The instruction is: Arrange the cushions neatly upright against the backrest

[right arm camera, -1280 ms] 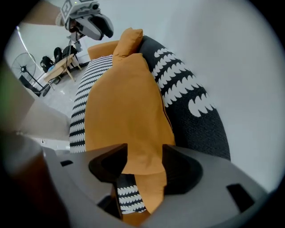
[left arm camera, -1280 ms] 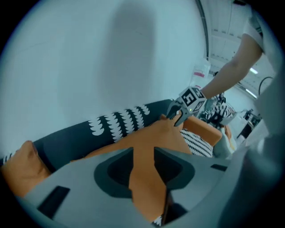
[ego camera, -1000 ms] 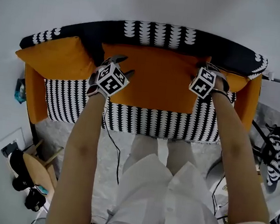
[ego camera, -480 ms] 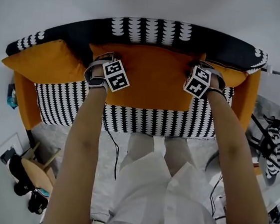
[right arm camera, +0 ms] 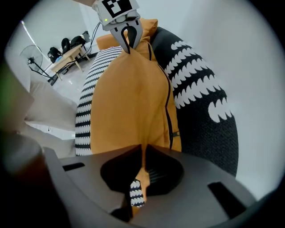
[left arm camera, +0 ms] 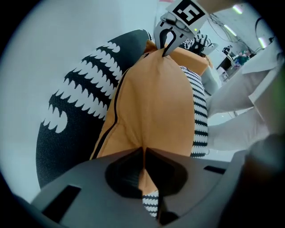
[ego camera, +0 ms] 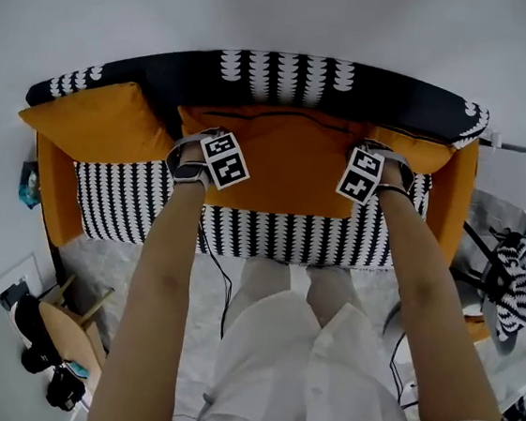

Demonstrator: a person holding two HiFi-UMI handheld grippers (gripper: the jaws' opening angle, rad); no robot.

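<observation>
Orange centre cushion [ego camera: 292,166] sits against the sofa backrest [ego camera: 288,76], lower edge on the striped seat [ego camera: 132,204].

Cushion count: 3, all orange. The centre one, the left cushion [ego camera: 89,119] tilted in the left corner, and the right cushion [ego camera: 427,153] mostly hidden behind the centre one.

Gripper count: 2. Jaws of the left gripper [left arm camera: 143,153] and right gripper [right arm camera: 143,151] have just been closing; both now pinch the centre cushion's top edge, one near each upper corner, fabric between the jaws.

Delta vs a second ago: jaws were apart over the cushion, now clamped on it.
</observation>
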